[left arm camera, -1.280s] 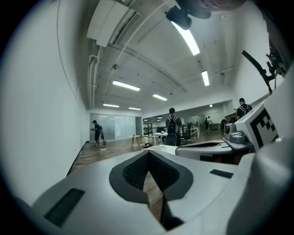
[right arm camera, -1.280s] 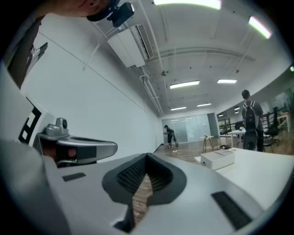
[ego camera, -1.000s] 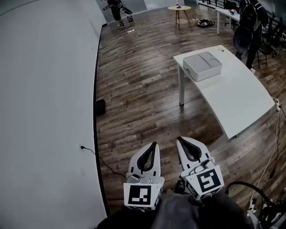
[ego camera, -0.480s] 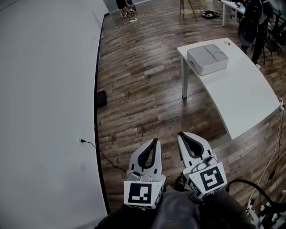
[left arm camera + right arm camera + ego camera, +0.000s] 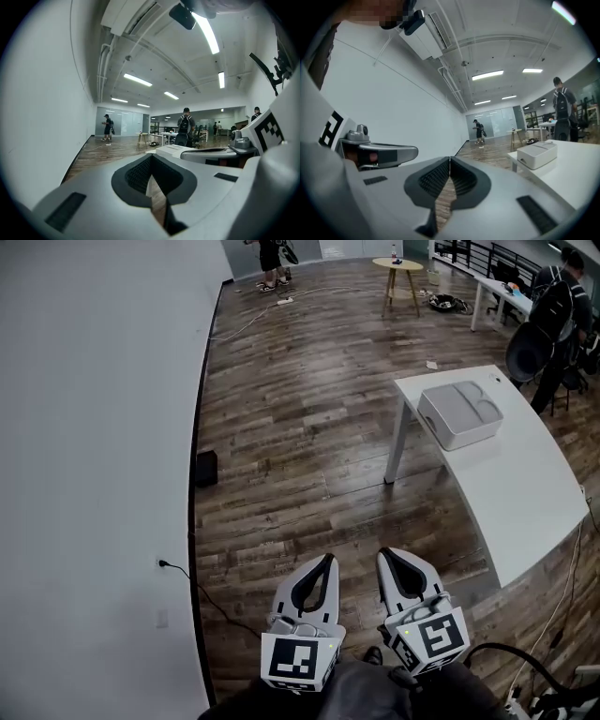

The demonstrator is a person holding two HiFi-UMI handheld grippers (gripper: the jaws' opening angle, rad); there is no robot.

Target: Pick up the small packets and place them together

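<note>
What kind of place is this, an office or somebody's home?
Probably a large open office or lab: a wood-plank floor, a white table carrying a grey box, more desks at the far end, and strip lights on the ceiling.

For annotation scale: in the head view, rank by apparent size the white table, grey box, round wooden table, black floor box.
white table
grey box
round wooden table (distant, so unsure)
black floor box
</note>
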